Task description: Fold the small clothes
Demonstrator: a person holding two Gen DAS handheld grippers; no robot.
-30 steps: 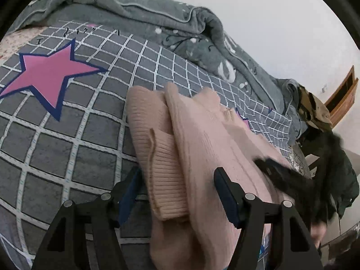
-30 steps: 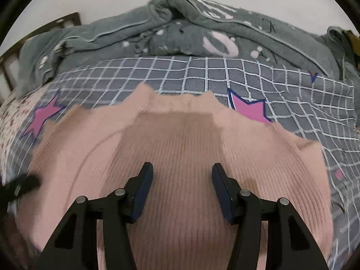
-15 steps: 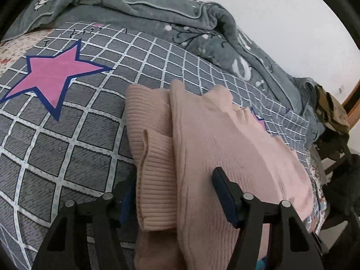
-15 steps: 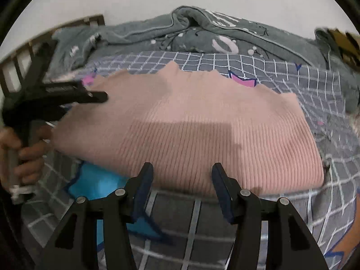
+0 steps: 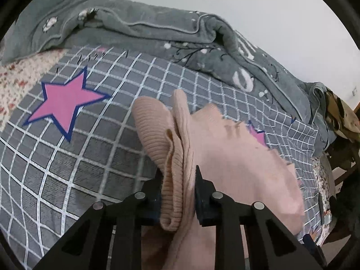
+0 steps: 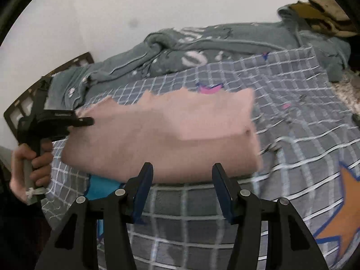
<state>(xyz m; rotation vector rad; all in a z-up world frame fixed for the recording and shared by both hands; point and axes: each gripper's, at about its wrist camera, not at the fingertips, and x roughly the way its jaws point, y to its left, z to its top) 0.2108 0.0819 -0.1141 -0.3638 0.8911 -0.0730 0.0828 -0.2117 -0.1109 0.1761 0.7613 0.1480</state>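
A pink ribbed knit sweater (image 5: 225, 157) lies folded on the grey checked bedspread (image 5: 90, 146). My left gripper (image 5: 178, 180) is shut on the sweater's bunched left edge, with ribbed folds squeezed between the pads. In the right wrist view the sweater (image 6: 168, 135) is a wide folded band, blurred by motion, and the left gripper (image 6: 86, 121) holds its left end. My right gripper (image 6: 182, 175) is open and empty, just in front of the sweater's near edge.
A rumpled grey-green quilt (image 5: 157, 33) lies along the far side by the wall. Pink (image 5: 65, 99) and orange (image 6: 344, 202) stars mark the bedspread. A dark headboard (image 6: 27, 99) stands at left. Brown clothing (image 6: 324, 15) sits at the far right.
My left gripper has closed on the sweater's left edge. My right gripper has drawn back off the sweater toward me and stays open.
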